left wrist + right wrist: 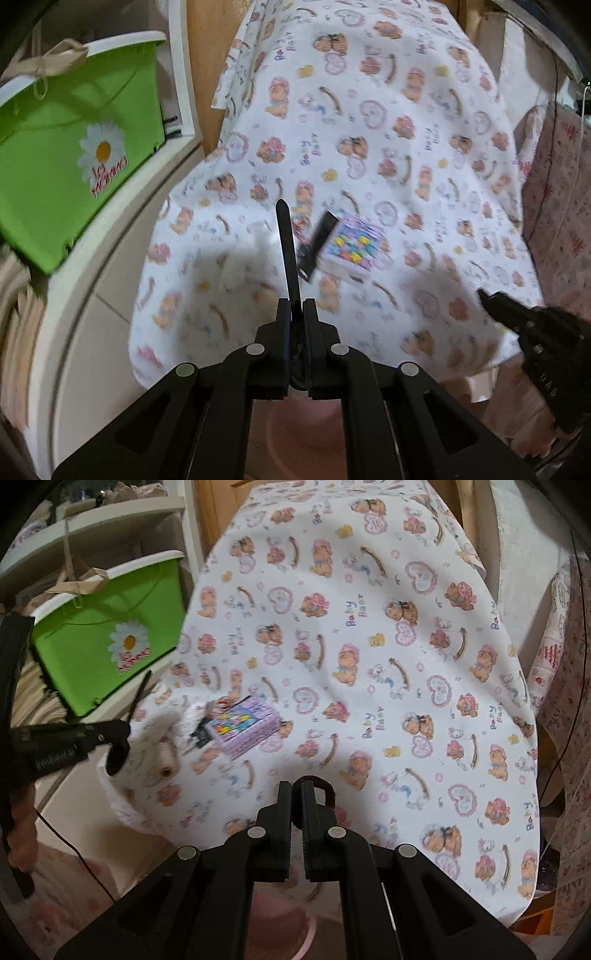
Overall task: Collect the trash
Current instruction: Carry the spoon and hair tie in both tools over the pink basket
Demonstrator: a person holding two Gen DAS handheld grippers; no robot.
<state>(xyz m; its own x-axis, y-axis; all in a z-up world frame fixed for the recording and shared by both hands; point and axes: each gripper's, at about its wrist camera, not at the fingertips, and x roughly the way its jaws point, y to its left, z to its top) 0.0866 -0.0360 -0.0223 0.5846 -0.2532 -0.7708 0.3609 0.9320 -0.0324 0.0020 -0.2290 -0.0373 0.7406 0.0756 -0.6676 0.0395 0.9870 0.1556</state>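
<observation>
In the left wrist view, the left tool (295, 306) was clamped shut on a thin black stick (287, 251) pointing to twelve o'clock, with a small purple box (352, 249) and a black piece (317, 245) lying on the tabletop (369, 129) at one o'clock; the long stick could swing and knock them off. In the right wrist view, the right tool (296, 794) was closed on a dark ring (325, 788), the box at ten o'clock; the thin ring might slip free.

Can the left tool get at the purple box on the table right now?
Probably not yet: the left tool is shut on a thin black stick, though the purple box lies uncovered ahead.
</observation>
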